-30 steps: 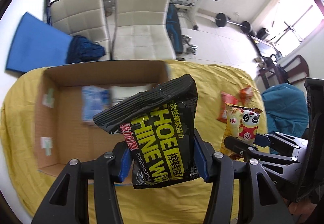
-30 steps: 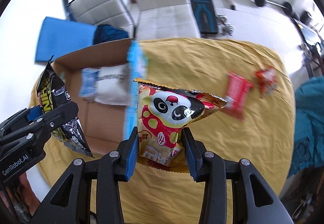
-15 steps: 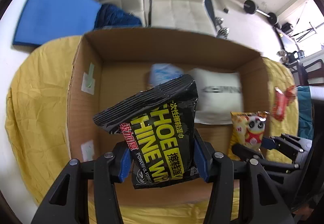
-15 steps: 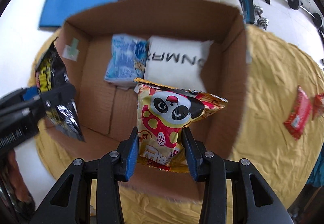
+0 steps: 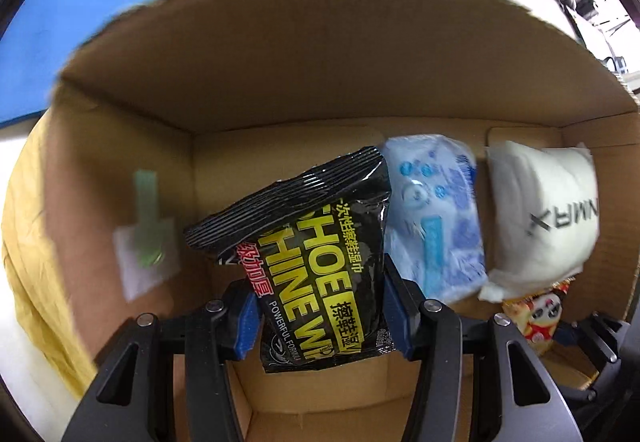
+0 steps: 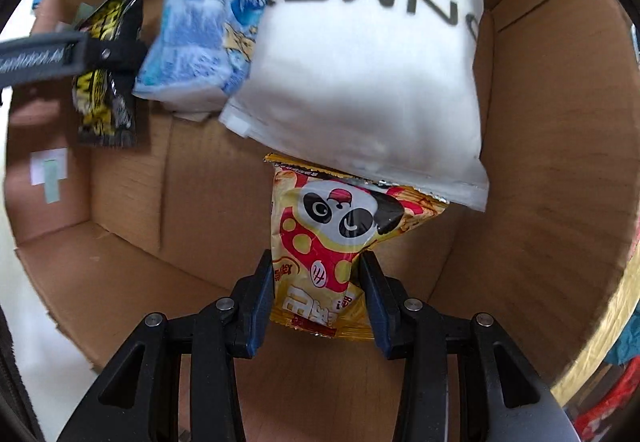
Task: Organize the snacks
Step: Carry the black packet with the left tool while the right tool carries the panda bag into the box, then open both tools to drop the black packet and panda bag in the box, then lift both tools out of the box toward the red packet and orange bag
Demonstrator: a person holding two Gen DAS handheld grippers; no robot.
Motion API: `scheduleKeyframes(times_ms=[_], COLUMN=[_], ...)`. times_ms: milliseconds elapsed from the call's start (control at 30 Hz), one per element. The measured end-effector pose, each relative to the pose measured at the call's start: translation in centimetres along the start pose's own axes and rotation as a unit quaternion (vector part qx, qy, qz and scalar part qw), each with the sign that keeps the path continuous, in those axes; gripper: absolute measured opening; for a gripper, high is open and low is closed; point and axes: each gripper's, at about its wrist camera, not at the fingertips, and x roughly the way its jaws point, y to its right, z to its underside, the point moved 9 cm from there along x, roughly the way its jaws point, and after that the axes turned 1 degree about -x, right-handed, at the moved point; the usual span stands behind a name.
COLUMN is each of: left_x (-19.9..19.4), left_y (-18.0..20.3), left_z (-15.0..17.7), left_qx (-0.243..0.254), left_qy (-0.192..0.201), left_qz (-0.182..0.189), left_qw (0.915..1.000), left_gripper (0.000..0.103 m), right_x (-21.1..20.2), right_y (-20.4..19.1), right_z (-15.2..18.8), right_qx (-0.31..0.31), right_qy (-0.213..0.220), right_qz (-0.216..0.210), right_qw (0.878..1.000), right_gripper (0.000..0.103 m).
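Both grippers reach inside one open cardboard box (image 5: 320, 82), which sits on a yellow cloth (image 5: 36, 242). At the far left, one white label with a green strip (image 5: 146, 234) is stuck to the box's left wall. Next, the left gripper (image 5: 320, 310) clamps its two blue-padded jaws on the lower half of one black shoe-wipe packet (image 5: 316, 262) with yellow lettering, held upright above the box floor. Just right of it, one pale blue packet (image 5: 436, 214) lies on the floor near the back wall, and beside that one white pouch (image 5: 544, 210) with black lettering, its edge touching the blue packet. At the far right, the right gripper (image 6: 318, 296) pinches one yellow-and-red panda snack bag (image 6: 336, 238) by its lower part; the bag's top edge sits under the front corner of the white pouch. That makes four packets in the box: two held, two lying down.
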Motion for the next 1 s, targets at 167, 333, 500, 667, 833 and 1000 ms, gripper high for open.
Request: scheduleKeyframes(times_ms=[167,333,500,667,833,1000], left_x=[1.8,2.2,1.6,0.1,-2.4,-5.3], left_y=[0.3,0.2,-0.2,-0.8,-1.3,-1.7], left_z=[-0.8,-0.8,-0.4,0.8,2.4,4.0], left_qx=[0.013,0.01,-0.012,-0.044,-0.058,-0.062], left_qy=[-0.011,-0.012,-0.014,-0.005,0.021,0.05], left_qz=[-0.008,-0.009,-0.007,0.019,0.025,0.033], left_qw=[0.9998,0.9998,0.9998,0.9989,0.9978,0.9962], left_gripper=[0.051,0.052,0.053,0.053,0.053,0.053], right_x=[0.5,0.8,0.9,-0.2,-2.5,-5.2], right_y=[-1.3,-1.3,-0.1,0.3,-0.1,-1.8], right_z=[-0.3,-0.6,-0.4,-0.2,0.2,0.9], right_qx=[-0.004,0.01,0.035,0.048,0.061,0.063], right_qy=[-0.007,0.0,0.012,0.026,0.055,0.084], right_qz=[0.01,0.018,0.024,0.014,0.008,0.02], right_qw=[1.0,1.0,0.999,0.998,0.997,0.994], right_gripper=[0.045,0.049,0.055,0.064,0.076,0.077])
